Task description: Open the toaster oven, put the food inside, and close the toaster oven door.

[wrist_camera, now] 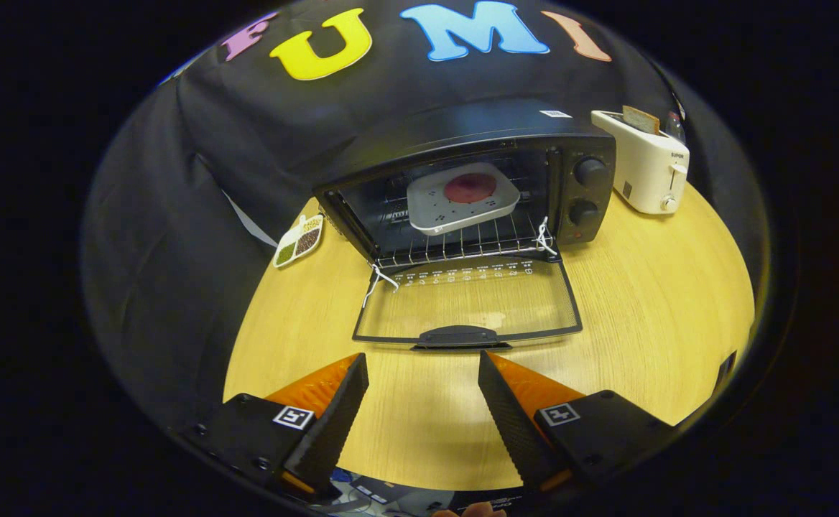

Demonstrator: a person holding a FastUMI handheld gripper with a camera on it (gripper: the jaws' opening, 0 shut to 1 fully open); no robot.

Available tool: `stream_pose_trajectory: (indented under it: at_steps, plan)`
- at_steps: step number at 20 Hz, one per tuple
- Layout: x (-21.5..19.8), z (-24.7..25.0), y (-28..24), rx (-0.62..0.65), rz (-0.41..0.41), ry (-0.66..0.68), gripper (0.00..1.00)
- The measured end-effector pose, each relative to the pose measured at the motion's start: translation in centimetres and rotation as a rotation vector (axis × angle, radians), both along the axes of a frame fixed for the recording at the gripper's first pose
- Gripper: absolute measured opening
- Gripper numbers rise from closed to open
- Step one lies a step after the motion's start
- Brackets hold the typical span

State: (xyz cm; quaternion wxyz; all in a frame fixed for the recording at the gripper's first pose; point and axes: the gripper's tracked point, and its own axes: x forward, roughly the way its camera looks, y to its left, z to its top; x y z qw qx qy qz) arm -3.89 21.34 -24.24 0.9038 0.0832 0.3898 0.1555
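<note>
A black toaster oven (477, 136) stands on the wooden table (649, 309) with its glass door (470, 298) folded down flat toward me. On the wire rack (462, 244) inside rests a white square plate (462, 203) carrying a round dark-red piece of food (470, 187). The door's black handle (459, 335) lies just ahead of my fingertips. My gripper (423, 362) hovers above the table in front of the door, open, with nothing between its fingers.
A white pop-up toaster (646, 161) with a slice of bread in it stands right of the oven. A small divided dish of grains (299, 240) lies to the oven's left. Black cloth hangs behind and to the left of the table.
</note>
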Motion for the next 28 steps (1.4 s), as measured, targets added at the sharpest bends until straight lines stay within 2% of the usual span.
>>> stream_pose_trajectory:
  at_steps: [4,11,17,24,28]
  plan:
    - [0.3,-1.6,-2.0,-0.166,-0.042,-0.028,0.99]
    - [1.1,-5.6,-2.3,-0.263,-0.072,0.074,0.98]
    - [2.9,-7.9,-2.0,-0.293,-0.121,0.123,0.98]
    - [3.8,-9.7,-0.6,-0.306,-0.132,0.149,0.98]
    - [4.7,-10.1,-0.6,-0.288,-0.177,0.169,0.99]
